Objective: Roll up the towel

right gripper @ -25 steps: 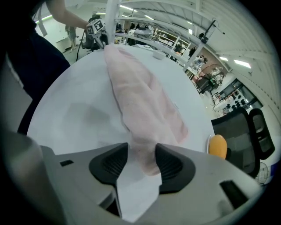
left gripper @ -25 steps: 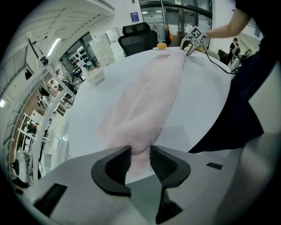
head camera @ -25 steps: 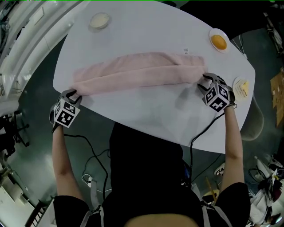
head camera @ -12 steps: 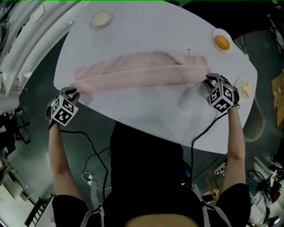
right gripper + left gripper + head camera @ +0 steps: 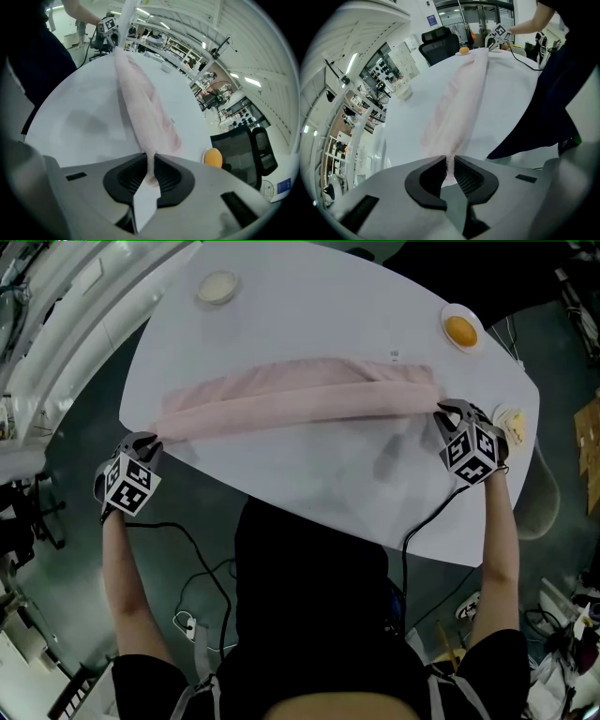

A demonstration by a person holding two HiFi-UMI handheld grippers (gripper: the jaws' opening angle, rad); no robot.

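Long pink towel (image 5: 300, 399) stretched out in a thin folded strip across the white surface (image 5: 309, 493), reaching from one tool to the other. Left end pinched tight in the left tool (image 5: 150, 441), jaws just squeezed in on the cloth. Right end pinched the same way in the right tool (image 5: 443, 412), jaws also just squeezed in. Far back on the right, an orange (image 5: 460, 329) on a small plate (image 5: 446, 317). Far back on the left, a little bowl (image 5: 217, 287).

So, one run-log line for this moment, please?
left gripper: jaws just closed on pink towel | right gripper: same, opposite end
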